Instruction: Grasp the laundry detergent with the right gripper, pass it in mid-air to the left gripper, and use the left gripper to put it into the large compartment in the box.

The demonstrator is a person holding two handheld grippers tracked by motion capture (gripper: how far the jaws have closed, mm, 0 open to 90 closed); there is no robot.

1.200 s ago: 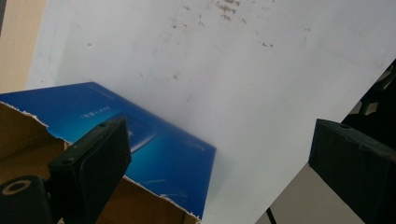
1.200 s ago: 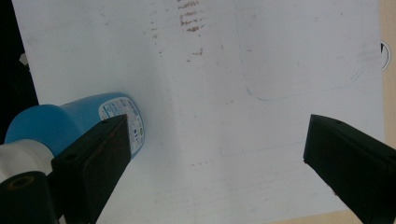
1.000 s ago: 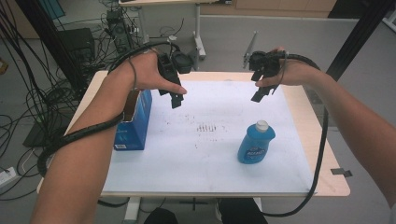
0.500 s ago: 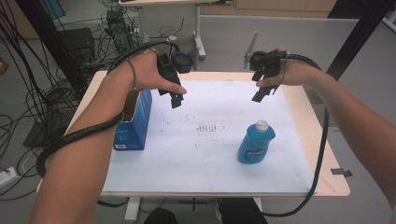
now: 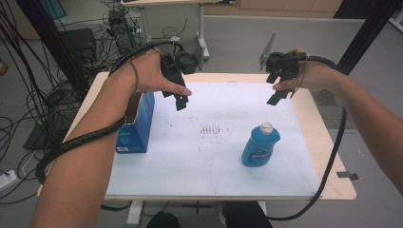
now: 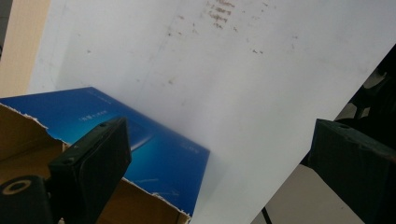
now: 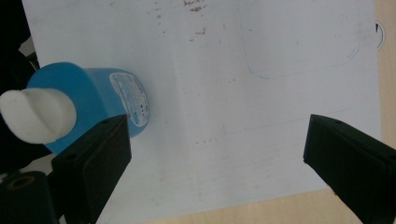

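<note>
Hovering with jaws spread wide and empty, the right gripper (image 5: 277, 92) is hanging above and beyond the blue plastic dish-soap bottle with a white cap (image 5: 260, 145), which is standing upright on the white table mat (image 5: 209, 166). The left gripper (image 5: 178, 95), jaws likewise apart, is waiting above the open blue cardboard box (image 5: 138, 128), well left of the bottle. A hasty descent is likely risking a jaw clipping the cap and toppling the bottle; the cap's seal is probably shut, though blur is hiding it.

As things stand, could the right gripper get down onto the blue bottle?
Probably yes: the right gripper hangs open above the table, the blue bottle stands upright below and nearer the person, and nothing lies between them.
</note>
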